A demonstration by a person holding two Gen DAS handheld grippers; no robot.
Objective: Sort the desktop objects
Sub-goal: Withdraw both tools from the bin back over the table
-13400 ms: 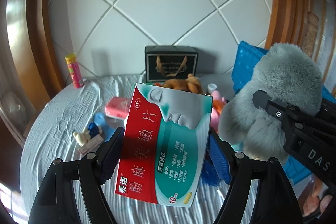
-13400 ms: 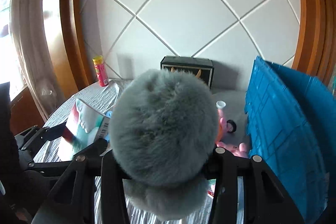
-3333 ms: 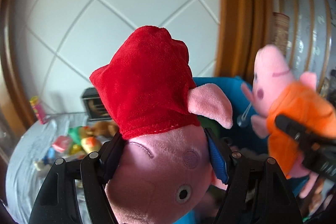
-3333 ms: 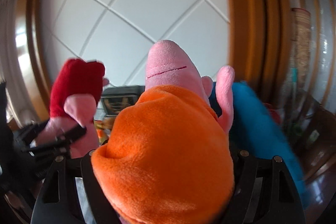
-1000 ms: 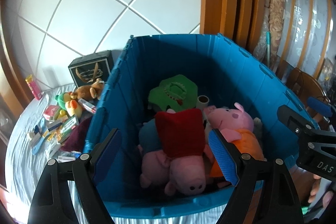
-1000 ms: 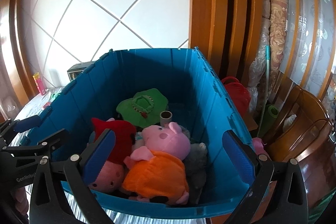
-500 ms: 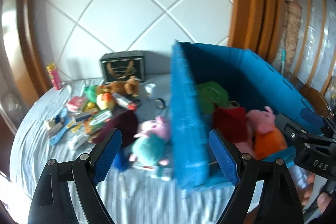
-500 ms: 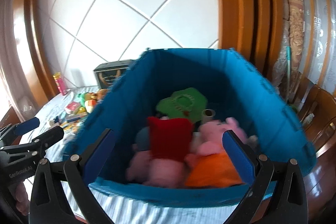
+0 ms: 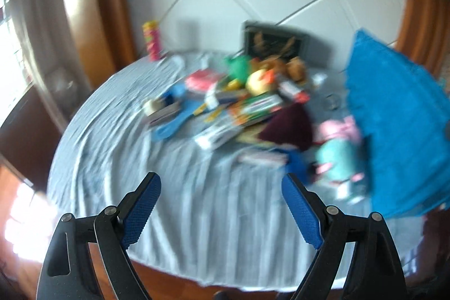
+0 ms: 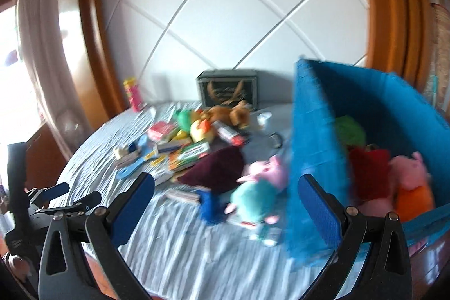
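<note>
Both frames blurred. Left gripper (image 9: 220,182) and right gripper (image 10: 225,184) hung above the table's (image 9: 118,137) near edge, jaws spread wide, nothing held. Loose clutter (image 9: 233,103) lay mid-table toward the far edge; a teal-dressed pig (image 10: 257,197) lay just beside the blue bin (image 10: 312,148) at the right edge, two pigs (image 10: 407,182) inside.

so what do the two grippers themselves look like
Both look alike. The left gripper has black arms with slot cutouts, silver screws at the joints, and two fingers faced with blue textured pads. The right gripper has the same black arms, screws and blue pads. No cables, sleeves or readable markings show now; the frames are motion-blurred.
</note>
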